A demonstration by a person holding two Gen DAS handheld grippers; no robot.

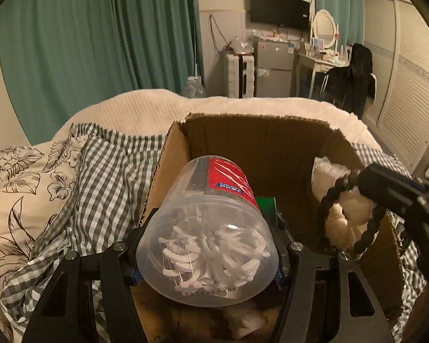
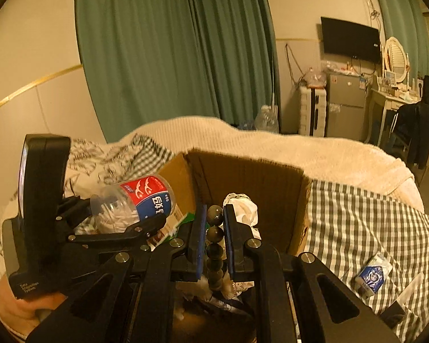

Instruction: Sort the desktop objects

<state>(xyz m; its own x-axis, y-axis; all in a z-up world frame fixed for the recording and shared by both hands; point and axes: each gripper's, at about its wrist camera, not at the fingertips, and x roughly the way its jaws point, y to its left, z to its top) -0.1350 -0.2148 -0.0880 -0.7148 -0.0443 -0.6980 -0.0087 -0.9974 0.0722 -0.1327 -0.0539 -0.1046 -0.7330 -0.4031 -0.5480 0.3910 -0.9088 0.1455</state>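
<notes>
A clear plastic jar [image 1: 208,228] of white floss picks, with a red and blue label, lies sideways in my left gripper [image 1: 210,257], which is shut on it. The jar hangs over the open cardboard box [image 1: 260,143] on the bed. In the right wrist view the jar [image 2: 134,203] and left gripper [image 2: 114,214] are at the left, by the box [image 2: 251,177] and its near left corner. My right gripper [image 2: 214,228] is shut on a string of dark beads [image 2: 214,240]. The bead loop [image 1: 323,208] dangles from the right gripper [image 1: 366,180] above the box's right side.
Inside the box lie a white cloth [image 2: 243,203] and a green item [image 1: 267,203]. A small blue and white packet [image 2: 373,274] rests on the checked blanket [image 2: 357,214] right of the box. Pillows and bedding [image 1: 28,185] crowd the left side.
</notes>
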